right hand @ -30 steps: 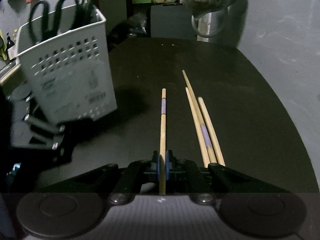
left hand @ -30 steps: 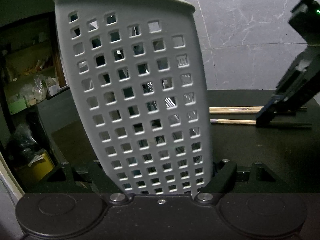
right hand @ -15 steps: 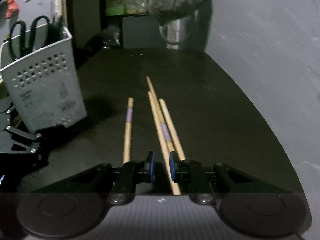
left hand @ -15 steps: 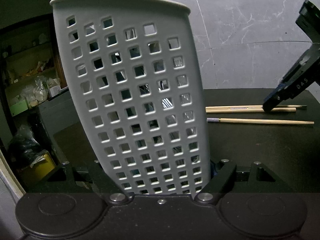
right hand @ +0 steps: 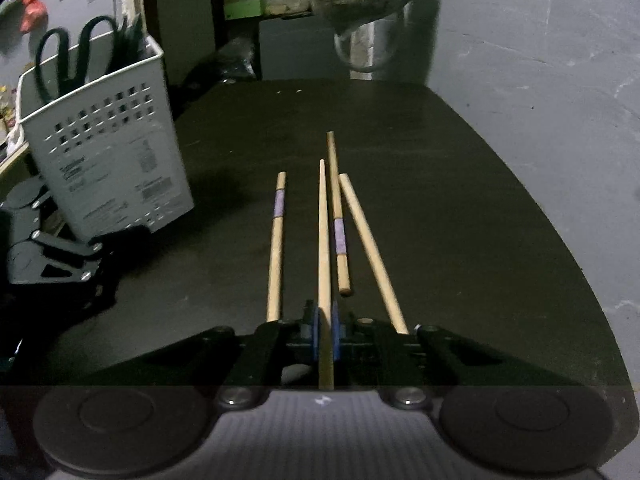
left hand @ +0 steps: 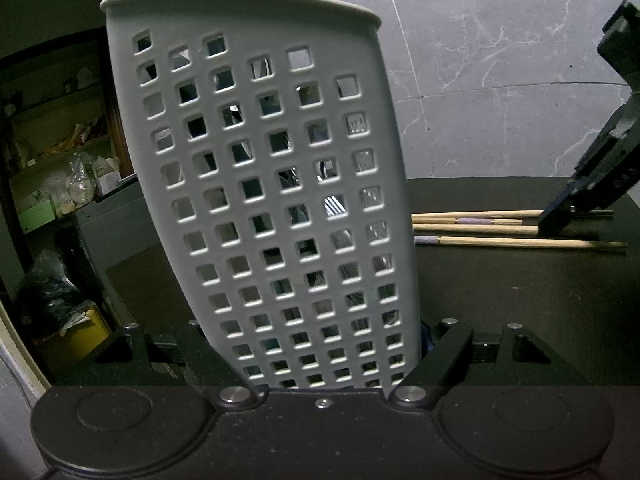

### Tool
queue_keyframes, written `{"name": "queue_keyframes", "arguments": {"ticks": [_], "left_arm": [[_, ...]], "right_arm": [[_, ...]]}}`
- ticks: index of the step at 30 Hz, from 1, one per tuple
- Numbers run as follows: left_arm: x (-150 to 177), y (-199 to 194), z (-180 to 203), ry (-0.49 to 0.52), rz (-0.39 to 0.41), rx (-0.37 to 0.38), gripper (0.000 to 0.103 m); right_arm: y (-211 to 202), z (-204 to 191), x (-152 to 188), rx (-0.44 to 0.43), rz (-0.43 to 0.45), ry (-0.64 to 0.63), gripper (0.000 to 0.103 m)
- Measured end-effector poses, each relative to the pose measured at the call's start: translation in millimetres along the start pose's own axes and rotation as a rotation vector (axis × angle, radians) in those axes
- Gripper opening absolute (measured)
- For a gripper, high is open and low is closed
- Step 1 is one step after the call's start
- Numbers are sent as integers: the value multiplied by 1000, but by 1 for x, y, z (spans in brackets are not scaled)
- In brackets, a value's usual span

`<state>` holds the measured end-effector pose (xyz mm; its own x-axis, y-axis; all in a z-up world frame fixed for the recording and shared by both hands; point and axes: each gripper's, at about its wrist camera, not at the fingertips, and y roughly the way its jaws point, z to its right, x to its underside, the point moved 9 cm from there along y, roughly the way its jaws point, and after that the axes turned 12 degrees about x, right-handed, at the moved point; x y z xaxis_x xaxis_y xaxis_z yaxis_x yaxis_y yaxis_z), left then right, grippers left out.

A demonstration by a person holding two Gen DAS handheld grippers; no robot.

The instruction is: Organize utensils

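Note:
My left gripper [left hand: 324, 364] is shut on the white perforated utensil basket [left hand: 272, 200] and holds it upright on the dark table; the basket [right hand: 104, 152] holds black-handled scissors [right hand: 68, 60]. My right gripper [right hand: 325, 332] is shut on a plain wooden chopstick [right hand: 323, 240] that points away along the table. Three more chopsticks lie beside it: one with a purple band on the left [right hand: 277, 240], one with a purple band just right [right hand: 337, 216], and a plain one further right [right hand: 370, 248]. In the left wrist view the right gripper [left hand: 560, 220] rests at the chopsticks [left hand: 480, 232].
The dark table [right hand: 440, 200] ends at a curved edge on the right, with grey floor beyond. A metal pot with a bag [right hand: 372, 12] stands past the far edge. Cluttered shelves [left hand: 60, 168] are at the left of the basket.
My right gripper let go of the purple-banded chopstick, shifted right with its jaws open, and has closed on the plain chopstick in the middle. The left gripper and basket barely moved.

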<state>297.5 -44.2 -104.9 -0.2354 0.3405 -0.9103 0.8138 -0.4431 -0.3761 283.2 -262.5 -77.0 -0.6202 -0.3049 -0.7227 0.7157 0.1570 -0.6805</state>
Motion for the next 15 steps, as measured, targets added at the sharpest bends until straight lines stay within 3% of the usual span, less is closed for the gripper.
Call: {"name": "queue_keyframes", "arguments": {"ticks": [12, 15], "left_arm": [[-1, -1, 0, -2, 1, 0, 81], [-1, -1, 0, -2, 1, 0, 81]], "right_arm": [[-12, -17, 7, -50, -12, -46, 8], [-11, -12, 1, -64, -12, -10, 17]]}}
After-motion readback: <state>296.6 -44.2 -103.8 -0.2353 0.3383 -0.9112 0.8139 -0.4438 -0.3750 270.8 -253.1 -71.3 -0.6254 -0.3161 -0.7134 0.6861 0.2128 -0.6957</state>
